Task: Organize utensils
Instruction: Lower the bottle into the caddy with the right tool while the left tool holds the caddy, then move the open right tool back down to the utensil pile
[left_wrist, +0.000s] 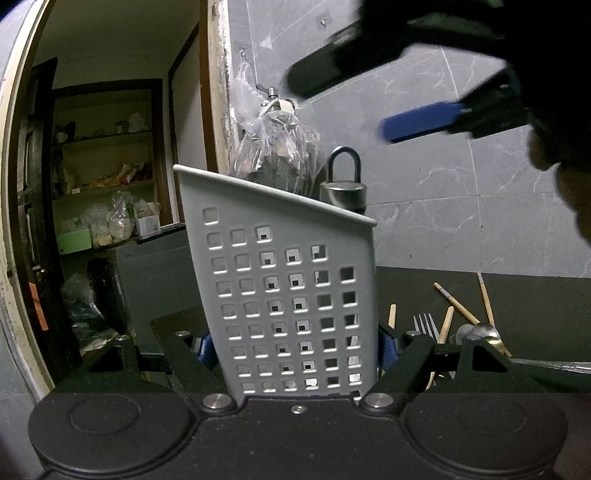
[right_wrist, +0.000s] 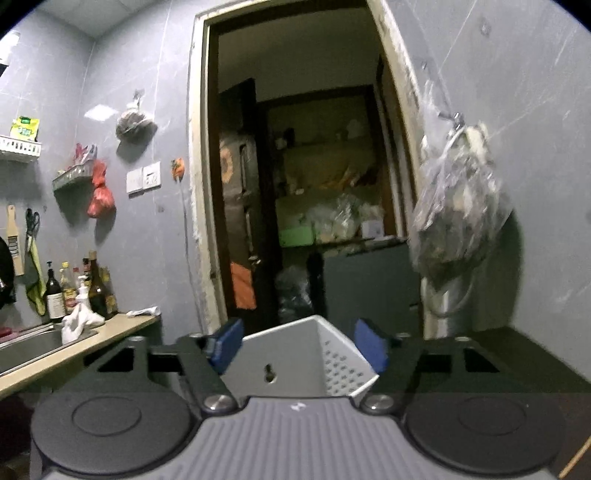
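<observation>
Holder, grey and perforated, stands upright on the dark counter, clamped between my left gripper's blue pads. My right gripper hangs above its open top, jaws spread, nothing between them. Fork, spoons and chopsticks lie just beside the holder.

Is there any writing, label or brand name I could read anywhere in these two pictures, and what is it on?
No text can be read in either view.
Green and yellow packet on the wall rack: print too blurred to read.
Labels on the bottles beside the sink: too small and blurred.
White box on the shelf: any print too small.
Grey utensil basket, padlock and hanging plastic bag: no writing visible.
</observation>
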